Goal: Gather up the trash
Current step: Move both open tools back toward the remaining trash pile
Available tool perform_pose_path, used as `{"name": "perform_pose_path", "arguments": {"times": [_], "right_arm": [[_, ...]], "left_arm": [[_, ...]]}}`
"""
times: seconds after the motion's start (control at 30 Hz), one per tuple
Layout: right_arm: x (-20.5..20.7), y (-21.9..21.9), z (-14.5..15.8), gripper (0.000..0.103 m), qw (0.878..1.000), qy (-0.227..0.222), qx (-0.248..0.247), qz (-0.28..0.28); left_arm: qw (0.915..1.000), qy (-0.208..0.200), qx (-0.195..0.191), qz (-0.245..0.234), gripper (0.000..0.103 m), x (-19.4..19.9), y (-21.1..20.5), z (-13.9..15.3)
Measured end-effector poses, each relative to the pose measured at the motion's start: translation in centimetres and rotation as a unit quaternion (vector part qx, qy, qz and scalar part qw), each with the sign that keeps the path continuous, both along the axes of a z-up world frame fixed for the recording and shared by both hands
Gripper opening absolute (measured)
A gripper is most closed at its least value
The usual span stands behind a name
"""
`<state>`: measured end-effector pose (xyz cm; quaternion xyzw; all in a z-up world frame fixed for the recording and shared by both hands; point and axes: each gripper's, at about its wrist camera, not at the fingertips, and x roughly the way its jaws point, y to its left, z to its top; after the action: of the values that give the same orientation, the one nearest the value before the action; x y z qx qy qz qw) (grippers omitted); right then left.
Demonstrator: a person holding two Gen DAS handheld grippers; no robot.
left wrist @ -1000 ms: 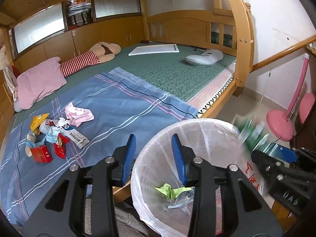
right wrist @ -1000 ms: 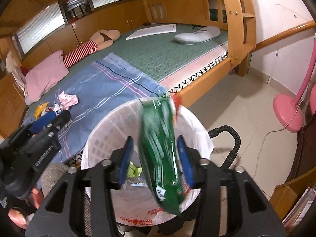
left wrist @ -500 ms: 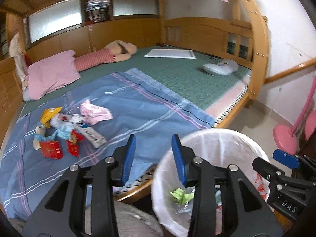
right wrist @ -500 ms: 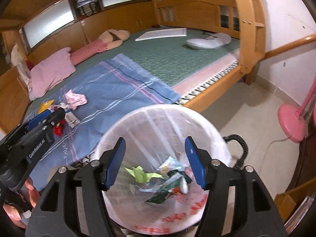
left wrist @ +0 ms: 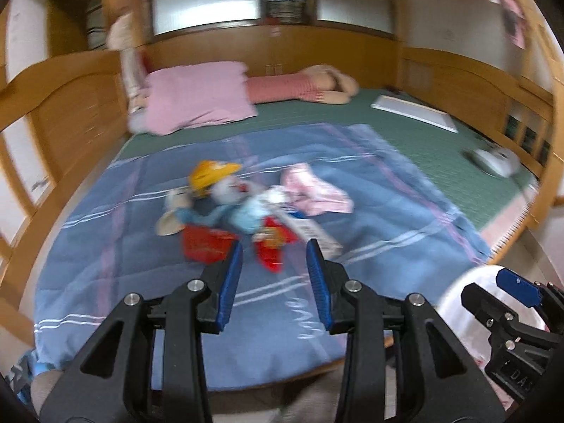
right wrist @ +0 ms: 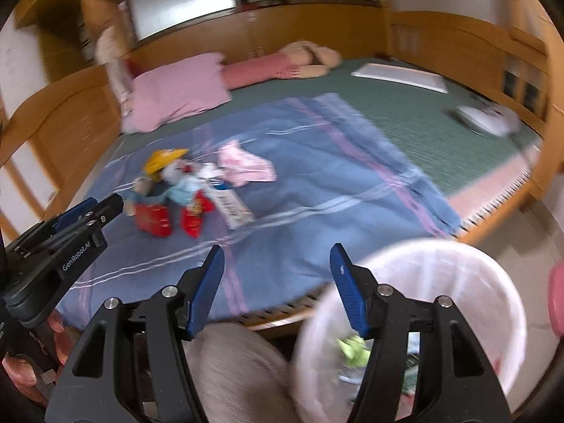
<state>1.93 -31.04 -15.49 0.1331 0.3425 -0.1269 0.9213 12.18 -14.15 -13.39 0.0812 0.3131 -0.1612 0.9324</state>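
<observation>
A pile of trash lies on the blue blanket: a red box, a red wrapper, a white carton, a pink wrapper, a yellow piece and blue-white wrappers. The pile shows in the right wrist view too, with the red box. My left gripper is open and empty, just short of the red wrapper. My right gripper is open and empty beside the white lined bin, which holds green trash.
A pink pillow and a striped doll lie at the bed's far end. A white board and a white device lie on the green mat. Wooden bed rails surround the bed. My knee is below.
The green wrapper left my right gripper and fell into the bin. Both grippers swung left, away from the bin and toward the trash pile on the blanket. The right jaws opened wider.
</observation>
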Motion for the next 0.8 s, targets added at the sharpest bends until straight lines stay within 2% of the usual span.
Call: {"name": "perform_pose_path", "arguments": {"times": [0.17, 0.37, 0.47, 0.6, 0.8], "right_arm": [[4.6, 2.5, -0.8, 0.062, 0.999, 0.014, -0.006, 0.051], [10.8, 3.3, -3.4, 0.062, 0.994, 0.053, -0.020, 0.089], [14.7, 2.7, -5.6, 0.062, 0.991, 0.084, -0.007, 0.103], [19.7, 1.8, -8.8, 0.062, 0.985, 0.132, -0.018, 0.105], [24.1, 0.6, -12.7, 0.062, 0.975, 0.189, 0.008, 0.117]], "left_arm": [[0.9981, 0.008, 0.003, 0.062, 0.038, 3.0, 5.3, -0.5], [0.9923, 0.020, 0.010, 0.122, 0.038, 5.8, 10.6, -1.5], [0.9903, 0.022, 0.012, 0.137, 0.038, 6.6, 12.1, -1.7], [0.9884, 0.024, 0.019, 0.149, 0.038, 7.2, 13.4, -2.0], [0.9860, 0.033, 0.031, 0.160, 0.038, 8.6, 14.1, -3.1]]}}
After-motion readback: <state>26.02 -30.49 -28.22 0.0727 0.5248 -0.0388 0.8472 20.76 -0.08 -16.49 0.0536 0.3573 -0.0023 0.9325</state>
